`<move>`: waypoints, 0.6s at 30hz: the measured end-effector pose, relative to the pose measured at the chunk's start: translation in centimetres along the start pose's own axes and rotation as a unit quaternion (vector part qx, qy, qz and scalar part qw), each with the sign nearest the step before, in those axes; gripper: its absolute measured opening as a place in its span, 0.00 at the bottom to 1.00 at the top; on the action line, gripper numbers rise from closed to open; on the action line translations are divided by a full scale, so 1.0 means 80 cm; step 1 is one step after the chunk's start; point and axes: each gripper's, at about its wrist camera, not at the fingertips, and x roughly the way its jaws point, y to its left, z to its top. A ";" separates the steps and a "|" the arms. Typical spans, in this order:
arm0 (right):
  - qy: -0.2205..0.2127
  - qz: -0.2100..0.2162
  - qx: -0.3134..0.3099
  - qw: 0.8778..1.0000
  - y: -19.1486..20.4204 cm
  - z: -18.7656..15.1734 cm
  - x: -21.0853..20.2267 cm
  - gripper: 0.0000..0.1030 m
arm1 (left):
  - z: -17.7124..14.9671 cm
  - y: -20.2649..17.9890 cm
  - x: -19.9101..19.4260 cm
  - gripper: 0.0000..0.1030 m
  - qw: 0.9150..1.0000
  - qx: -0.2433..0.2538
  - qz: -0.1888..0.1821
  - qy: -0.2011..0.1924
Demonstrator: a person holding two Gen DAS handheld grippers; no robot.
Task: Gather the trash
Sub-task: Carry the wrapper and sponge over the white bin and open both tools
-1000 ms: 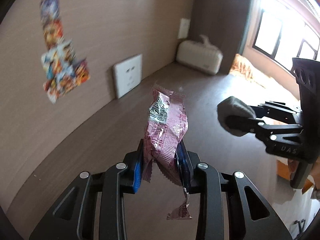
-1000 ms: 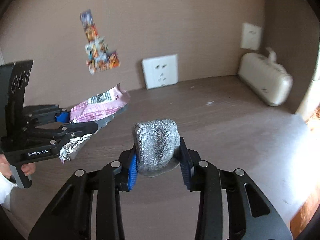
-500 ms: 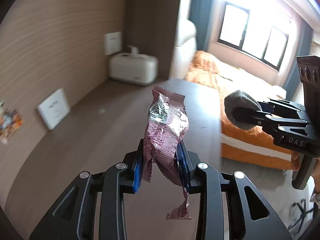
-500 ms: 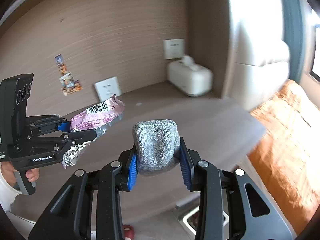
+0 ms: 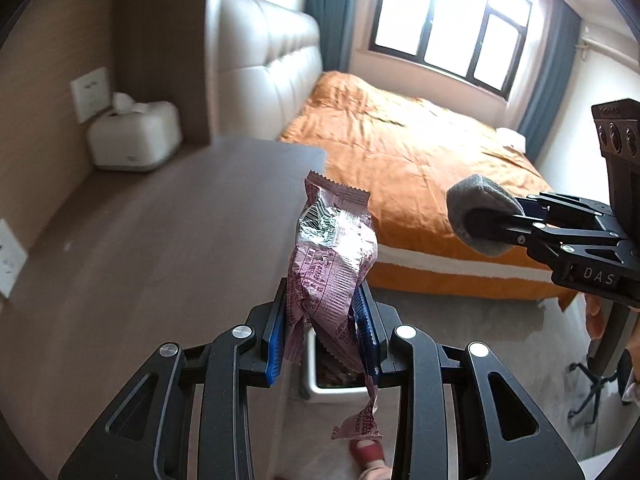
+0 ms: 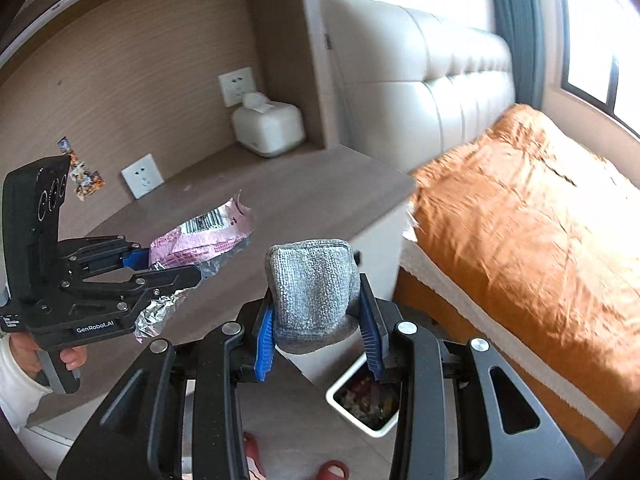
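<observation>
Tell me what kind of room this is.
Most likely a bedroom: a bed with an orange cover, a cream padded headboard, and a bedside desk with a tissue box.

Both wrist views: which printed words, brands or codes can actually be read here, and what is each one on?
"DAS": on the body of the right claw, seen in the left wrist view.
"GenRobot.AI": on the body of the left claw, seen in the right wrist view.
Small white label at the rear of the left claw: too small to read.
Pink snack wrapper: dense print and a barcode, all too small to read.
Torn wrapper tail: lettering is blurred.
</observation>
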 end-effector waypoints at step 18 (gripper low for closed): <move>0.067 0.007 0.048 0.997 -0.092 -0.072 0.049 0.37 | -0.025 -0.072 0.145 0.30 0.996 0.014 -0.037 0.080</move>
